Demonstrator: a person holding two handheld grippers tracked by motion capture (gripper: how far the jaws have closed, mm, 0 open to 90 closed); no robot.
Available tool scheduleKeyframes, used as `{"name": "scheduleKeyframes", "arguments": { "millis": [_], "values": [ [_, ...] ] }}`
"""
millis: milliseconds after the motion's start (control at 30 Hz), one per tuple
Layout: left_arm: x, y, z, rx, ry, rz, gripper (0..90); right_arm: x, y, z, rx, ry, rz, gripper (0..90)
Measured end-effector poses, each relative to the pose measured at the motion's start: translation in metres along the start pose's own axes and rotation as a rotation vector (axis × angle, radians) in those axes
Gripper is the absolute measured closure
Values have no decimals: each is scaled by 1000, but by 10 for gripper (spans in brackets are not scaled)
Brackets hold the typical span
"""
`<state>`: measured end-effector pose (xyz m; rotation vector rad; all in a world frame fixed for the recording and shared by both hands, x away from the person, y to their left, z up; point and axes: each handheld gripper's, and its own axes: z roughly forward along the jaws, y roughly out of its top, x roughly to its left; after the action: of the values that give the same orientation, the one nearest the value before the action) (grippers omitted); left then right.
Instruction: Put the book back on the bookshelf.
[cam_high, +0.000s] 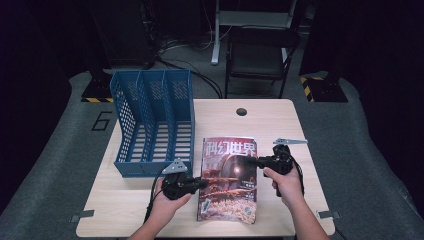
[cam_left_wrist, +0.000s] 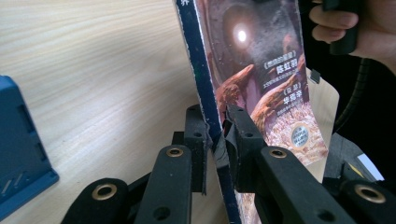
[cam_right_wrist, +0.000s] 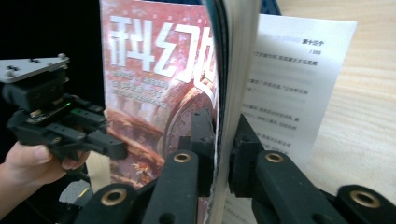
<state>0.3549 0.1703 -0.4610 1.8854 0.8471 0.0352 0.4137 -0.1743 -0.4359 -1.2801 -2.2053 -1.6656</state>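
Observation:
A magazine (cam_high: 227, 180) with a red-brown cover and white title characters lies flat at the table's front middle. My left gripper (cam_high: 202, 183) is shut on its left edge. In the left gripper view the jaws pinch the dark blue spine (cam_left_wrist: 205, 93) of the magazine (cam_left_wrist: 261, 70). My right gripper (cam_high: 252, 161) is shut on the right edge. In the right gripper view the jaws clamp the page block of the magazine (cam_right_wrist: 154, 93), and a loose white printed page (cam_right_wrist: 294, 84) fans away from it. The left gripper (cam_right_wrist: 56, 121) also shows there, held in a hand.
A blue three-slot file rack (cam_high: 152, 120) stands at the table's back left, and its corner (cam_left_wrist: 18, 149) shows close to my left gripper. The light wooden table (cam_high: 280, 125) has a cable hole (cam_high: 241, 111) at the back. A dark chair (cam_high: 260, 55) stands behind it.

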Motion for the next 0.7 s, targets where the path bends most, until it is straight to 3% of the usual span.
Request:
{"name": "scheduleKeyframes", "arguments": {
  "millis": [167, 233, 467, 700],
  "values": [
    [-3, 5, -3, -3, 20, 31, 796, 11, 4, -5, -28, 11, -18, 851],
    [-6, 8, -5, -5, 43, 75, 792, 17, 5, -7, -50, 13, -31, 851],
    [-11, 19, -12, -40, 62, 67, 799, 40, 13, -16, -128, 1, -128, 851],
    [-13, 27, -15, -94, 101, 68, 824, 53, 21, -20, -175, -24, -206, 849]
  ]
}}
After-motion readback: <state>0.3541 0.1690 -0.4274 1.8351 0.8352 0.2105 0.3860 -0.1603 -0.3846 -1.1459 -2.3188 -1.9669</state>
